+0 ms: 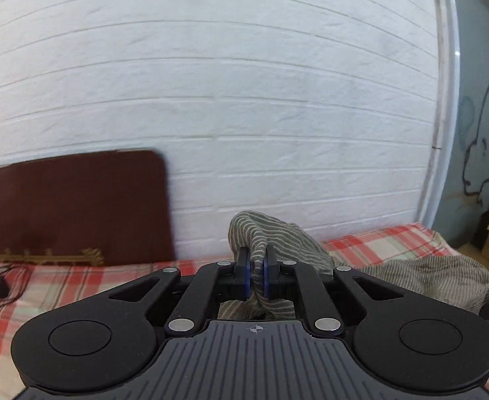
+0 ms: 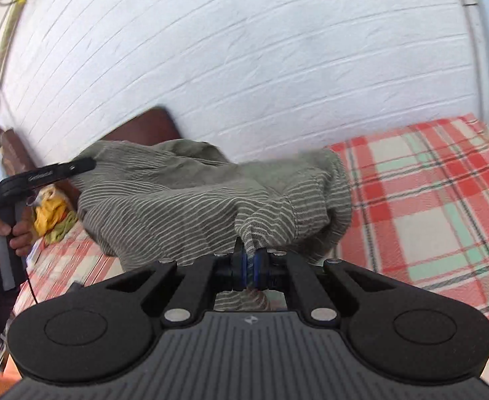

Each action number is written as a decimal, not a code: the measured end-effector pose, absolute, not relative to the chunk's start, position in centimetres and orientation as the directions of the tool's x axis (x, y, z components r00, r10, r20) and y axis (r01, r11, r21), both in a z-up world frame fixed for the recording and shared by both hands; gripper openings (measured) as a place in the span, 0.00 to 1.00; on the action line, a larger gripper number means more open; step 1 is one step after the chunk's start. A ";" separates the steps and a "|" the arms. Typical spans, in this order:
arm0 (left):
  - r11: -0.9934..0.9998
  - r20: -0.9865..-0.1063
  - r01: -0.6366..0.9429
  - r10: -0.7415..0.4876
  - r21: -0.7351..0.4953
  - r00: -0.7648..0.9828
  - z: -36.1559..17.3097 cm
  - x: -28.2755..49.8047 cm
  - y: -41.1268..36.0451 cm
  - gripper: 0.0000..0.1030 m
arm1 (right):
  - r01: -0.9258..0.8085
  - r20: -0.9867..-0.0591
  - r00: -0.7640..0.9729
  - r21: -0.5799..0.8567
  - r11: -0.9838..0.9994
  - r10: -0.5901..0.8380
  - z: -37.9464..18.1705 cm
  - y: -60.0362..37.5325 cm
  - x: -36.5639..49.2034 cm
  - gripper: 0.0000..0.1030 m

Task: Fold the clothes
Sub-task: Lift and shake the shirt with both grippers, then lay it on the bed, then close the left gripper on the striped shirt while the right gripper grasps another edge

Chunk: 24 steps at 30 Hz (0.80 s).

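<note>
Clenched in the left gripper (image 1: 256,275): a bunched fold of the striped garment (image 1: 411,276), trailing right over the plaid bedspread (image 1: 61,286). Clamped likewise in the right gripper (image 2: 250,268), cloth stretching left. Lifting stage, apparently; next, spreading flat.

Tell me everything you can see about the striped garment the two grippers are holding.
The striped garment is soft, woven-looking olive-grey cloth with thin pale stripes, crumpled and unfolded. It hangs bunched between the left gripper and right gripper, each shut on a pinch of fabric, above the plaid bedsheet. Whether its lower edge touches the sheet is unclear.
</note>
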<state>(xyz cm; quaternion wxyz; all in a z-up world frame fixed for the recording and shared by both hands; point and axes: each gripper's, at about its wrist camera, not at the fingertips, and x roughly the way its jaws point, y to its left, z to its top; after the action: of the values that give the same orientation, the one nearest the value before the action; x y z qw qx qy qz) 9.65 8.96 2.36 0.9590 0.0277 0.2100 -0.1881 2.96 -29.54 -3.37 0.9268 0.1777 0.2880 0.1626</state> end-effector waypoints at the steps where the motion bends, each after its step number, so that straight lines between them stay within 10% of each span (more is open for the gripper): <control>1: 0.939 -0.443 0.342 -0.320 -0.032 0.838 1.3 8.8 10.3 0.02 | -0.209 -0.494 0.764 0.420 0.883 0.415 -3.9 -29.0 3.0 0.04; 7: 0.963 -0.668 0.268 -0.218 -0.029 0.712 -6.9 4.9 14.8 0.05 | -0.216 -0.642 0.629 0.398 0.892 0.438 -8.5 -26.9 3.1 0.04; 13: 0.952 -0.611 0.305 -0.261 -0.033 0.748 -5.1 2.7 15.5 0.56 | -0.181 -0.688 0.586 0.405 0.896 0.429 -9.7 -26.4 1.4 0.10; 24: 0.783 -0.573 0.601 -0.422 0.161 0.703 -1.2 5.4 6.3 0.80 | -0.132 -0.673 0.627 0.405 0.905 0.393 -9.3 -26.2 0.7 0.48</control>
<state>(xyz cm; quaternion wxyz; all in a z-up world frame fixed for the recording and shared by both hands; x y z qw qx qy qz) 5.43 6.31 -1.17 0.9067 0.1706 0.2629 -0.2822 0.73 -26.19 -9.31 0.8875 0.1603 0.4058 0.1479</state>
